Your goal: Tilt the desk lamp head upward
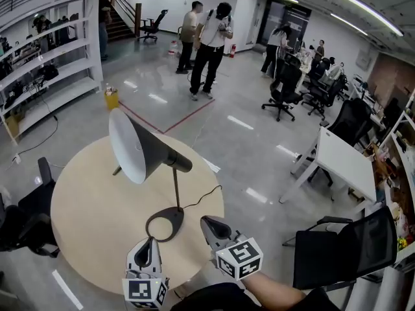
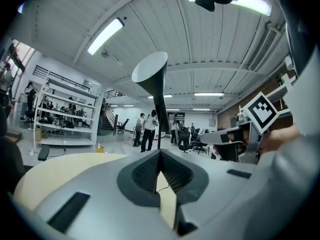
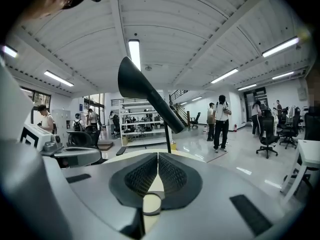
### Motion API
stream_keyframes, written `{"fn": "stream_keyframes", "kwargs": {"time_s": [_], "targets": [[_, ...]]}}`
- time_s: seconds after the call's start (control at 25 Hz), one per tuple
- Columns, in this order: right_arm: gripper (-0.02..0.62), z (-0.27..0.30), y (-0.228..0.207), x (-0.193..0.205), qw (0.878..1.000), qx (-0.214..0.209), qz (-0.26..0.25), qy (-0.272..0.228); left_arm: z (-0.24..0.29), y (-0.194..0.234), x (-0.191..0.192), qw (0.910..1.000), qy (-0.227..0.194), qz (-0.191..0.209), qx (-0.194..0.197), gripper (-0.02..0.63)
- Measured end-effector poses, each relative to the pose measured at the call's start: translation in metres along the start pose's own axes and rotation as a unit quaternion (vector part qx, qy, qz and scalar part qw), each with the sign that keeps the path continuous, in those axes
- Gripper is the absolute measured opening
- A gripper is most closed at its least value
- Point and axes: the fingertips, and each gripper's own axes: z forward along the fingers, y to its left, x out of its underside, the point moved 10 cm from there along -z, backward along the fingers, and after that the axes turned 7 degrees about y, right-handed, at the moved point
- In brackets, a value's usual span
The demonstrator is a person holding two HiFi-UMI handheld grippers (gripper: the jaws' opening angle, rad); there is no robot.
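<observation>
Both grippers closed & empty, low by near edge of table (image 1: 84, 206); lamp head well above/beyond.
Lamp head (image 1: 139, 149) is centre-left in head view, long axis running from narrow end at centre to wide mouth at left, mouth already angled up. Left gripper (image 1: 150, 245) & right gripper (image 1: 211, 224): jaws pressed together, nothing btwn. Right looks nearer the narrow end.

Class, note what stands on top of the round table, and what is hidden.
A black desk lamp stands on the round table, its cord trailing toward the edge. Its tilted shade covers the tabletop beyond it.
</observation>
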Motion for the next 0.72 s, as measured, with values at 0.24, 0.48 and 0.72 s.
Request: {"fn": "stream_keyframes", "kwargs": {"time_s": [0.24,0.48,0.72], "targets": [[0.017,-0.052,-0.007,0.024,1.000,0.001,-0.002,-0.004,-0.011,-0.059,0.013,0.9996,0.012,0.025,-0.006,0.046],[0.017,-0.137,-0.029,0.067,1.000,-0.003,0.017,0.009,-0.025,-0.156,0.030,0.9992,0.019,0.030,0.018,0.046],[0.015,-0.220,-0.048,0.112,1.000,-0.005,0.016,0.013,-0.061,-0.248,0.054,0.9984,0.028,0.047,-0.010,0.046]]}}
